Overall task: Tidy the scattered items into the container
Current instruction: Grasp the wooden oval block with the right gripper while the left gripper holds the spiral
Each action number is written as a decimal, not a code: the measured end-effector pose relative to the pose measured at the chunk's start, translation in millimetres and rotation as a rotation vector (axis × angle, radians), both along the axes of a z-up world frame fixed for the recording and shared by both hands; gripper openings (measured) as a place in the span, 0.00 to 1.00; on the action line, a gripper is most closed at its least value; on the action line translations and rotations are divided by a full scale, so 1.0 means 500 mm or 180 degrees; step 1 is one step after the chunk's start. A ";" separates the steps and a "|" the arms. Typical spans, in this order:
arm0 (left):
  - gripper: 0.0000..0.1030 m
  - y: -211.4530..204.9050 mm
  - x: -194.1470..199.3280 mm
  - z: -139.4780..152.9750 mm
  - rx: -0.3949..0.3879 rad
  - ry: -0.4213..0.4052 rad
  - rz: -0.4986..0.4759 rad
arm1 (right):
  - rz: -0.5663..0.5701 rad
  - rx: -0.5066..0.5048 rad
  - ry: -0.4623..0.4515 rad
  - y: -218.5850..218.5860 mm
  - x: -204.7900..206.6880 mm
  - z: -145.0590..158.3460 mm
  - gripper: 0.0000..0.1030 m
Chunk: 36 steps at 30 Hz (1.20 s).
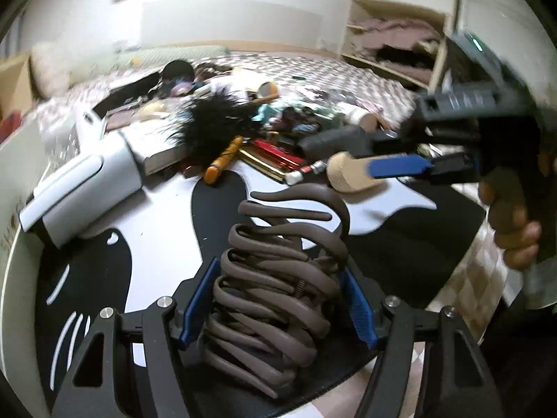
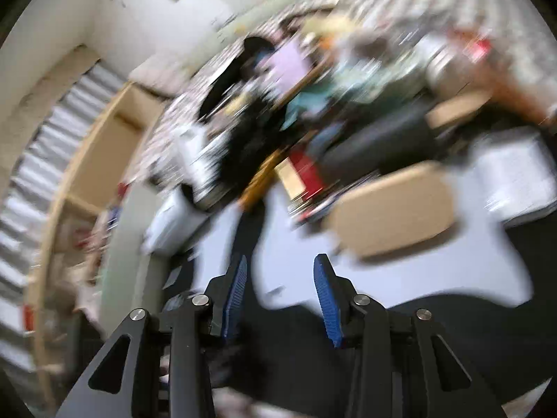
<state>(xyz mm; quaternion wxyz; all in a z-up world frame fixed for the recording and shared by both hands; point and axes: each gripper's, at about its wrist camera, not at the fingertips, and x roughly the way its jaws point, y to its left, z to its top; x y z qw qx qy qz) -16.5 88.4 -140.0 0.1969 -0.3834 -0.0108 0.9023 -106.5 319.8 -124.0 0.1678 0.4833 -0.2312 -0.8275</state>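
My left gripper (image 1: 278, 308) is shut on a large brown claw hair clip (image 1: 278, 278), held upright above a black-and-white surface (image 1: 163, 216). The right gripper (image 1: 400, 167) shows in the left wrist view at the right, its blue fingers beside a tan cork-like cylinder (image 1: 351, 174). In the blurred right wrist view the right gripper (image 2: 280, 296) is open and empty, with the tan cylinder (image 2: 393, 209) lying ahead of it. A heap of scattered items lies beyond: a black feather duster (image 1: 209, 122), an orange handle (image 1: 222, 160), a red-and-gold box (image 1: 275, 160).
A white and grey device (image 1: 83, 188) lies at the left. A book (image 1: 156, 149) lies under the duster. A checkered bedspread (image 1: 330, 73) and an open wooden shelf unit (image 1: 393, 41) lie behind. The right wrist view is motion-blurred.
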 end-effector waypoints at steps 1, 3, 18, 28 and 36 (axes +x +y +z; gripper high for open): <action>0.67 -0.007 -0.004 -0.001 0.0050 -0.0034 0.0046 | -0.0075 0.0006 -0.0003 0.012 -0.002 -0.002 0.63; 0.67 -0.021 -0.011 -0.003 0.0130 -0.0099 0.0136 | -0.0291 -0.0188 -0.0087 0.049 -0.006 -0.013 0.70; 0.67 -0.035 -0.025 -0.009 0.0173 -0.0168 0.0241 | -0.1095 -0.1147 -0.0805 0.134 -0.049 -0.108 0.70; 0.67 -0.041 -0.025 -0.009 0.0157 -0.0166 0.0277 | -0.0798 -0.0321 -0.0514 0.072 -0.079 -0.082 0.69; 0.67 -0.050 -0.028 -0.005 0.0200 -0.0182 0.0338 | -0.0631 -0.0453 -0.0436 0.082 -0.051 -0.089 0.55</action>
